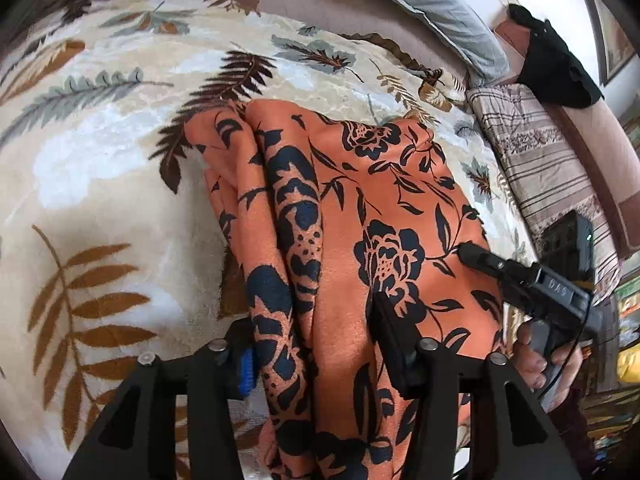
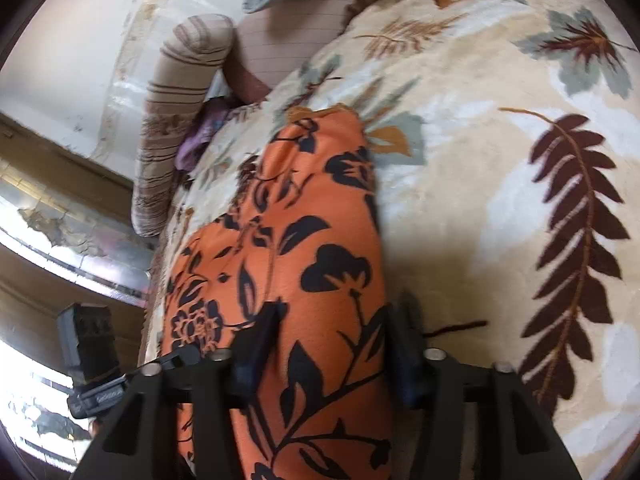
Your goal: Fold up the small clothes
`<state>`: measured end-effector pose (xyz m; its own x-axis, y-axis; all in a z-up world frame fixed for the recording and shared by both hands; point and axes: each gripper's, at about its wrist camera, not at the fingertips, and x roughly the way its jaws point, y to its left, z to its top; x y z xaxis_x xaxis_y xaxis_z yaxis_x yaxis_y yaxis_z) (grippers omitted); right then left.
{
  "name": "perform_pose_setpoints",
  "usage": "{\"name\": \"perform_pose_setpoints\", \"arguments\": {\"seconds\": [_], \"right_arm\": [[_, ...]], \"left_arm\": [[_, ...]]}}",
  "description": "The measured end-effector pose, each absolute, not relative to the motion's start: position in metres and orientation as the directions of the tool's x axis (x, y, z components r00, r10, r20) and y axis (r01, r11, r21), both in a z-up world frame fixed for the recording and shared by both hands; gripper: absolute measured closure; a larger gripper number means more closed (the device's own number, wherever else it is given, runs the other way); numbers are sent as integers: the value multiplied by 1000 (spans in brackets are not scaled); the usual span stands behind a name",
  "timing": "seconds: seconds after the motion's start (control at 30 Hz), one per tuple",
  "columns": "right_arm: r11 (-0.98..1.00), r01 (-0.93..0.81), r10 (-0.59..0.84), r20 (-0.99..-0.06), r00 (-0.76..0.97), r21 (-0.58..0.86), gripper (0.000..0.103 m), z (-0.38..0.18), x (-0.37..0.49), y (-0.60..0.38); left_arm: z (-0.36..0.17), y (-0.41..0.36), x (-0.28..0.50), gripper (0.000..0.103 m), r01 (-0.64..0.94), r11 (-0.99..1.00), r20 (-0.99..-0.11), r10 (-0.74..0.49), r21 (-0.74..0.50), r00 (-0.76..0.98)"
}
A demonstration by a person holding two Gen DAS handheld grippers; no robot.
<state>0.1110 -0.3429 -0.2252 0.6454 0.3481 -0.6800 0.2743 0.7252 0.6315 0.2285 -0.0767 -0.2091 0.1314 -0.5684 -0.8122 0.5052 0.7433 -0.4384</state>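
Orange floral garment [image 1: 360, 216] lies part-folded on the leaf-print blanket [image 1: 100, 184] on the bed. Left tongs [image 1: 316, 344] and right tongs [image 2: 332, 344] both spread, straddling loose cloth; layers could slide and undo the fold.

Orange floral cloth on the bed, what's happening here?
A person holding a gripper in each hand is folding the orange cloth on a leaf-print blanket. The cloth runs between the fingers of both the left gripper and the right gripper, whose jaws stand apart. It lies bunched lengthwise, not yet neat.
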Motion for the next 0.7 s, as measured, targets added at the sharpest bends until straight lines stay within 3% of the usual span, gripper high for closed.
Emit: {"name": "perform_pose_setpoints", "arguments": {"seconds": [0.17,0.37,0.5,0.57,0.63,0.7], "right_arm": [[836,224,213,-673,708,501,42,-187,99,-328],[893,82,229,-604,764,442,43,-159,80,-296],[891,50,286,-641,712,452,59,-169,81,-278],[902,81,279,-716,639,424,60,-190,90,-270],[913,94,255,-736,628,397,62,-199,94,-267],[916,94,250,-737,628,391,62,-194,95,-266]], "left_arm": [[-200,-64,220,48,505,761,-811,-556,-408,183],[-180,-54,196,48,535,781,-804,-524,-322,281],[-192,-54,186,48,527,804,-843,-465,-275,270],[-209,-55,187,39,519,815,-865,-434,-258,251],[-218,-50,192,30,491,824,-865,-441,-284,240],[-218,-43,197,30,472,815,-852,-476,-336,216]]}}
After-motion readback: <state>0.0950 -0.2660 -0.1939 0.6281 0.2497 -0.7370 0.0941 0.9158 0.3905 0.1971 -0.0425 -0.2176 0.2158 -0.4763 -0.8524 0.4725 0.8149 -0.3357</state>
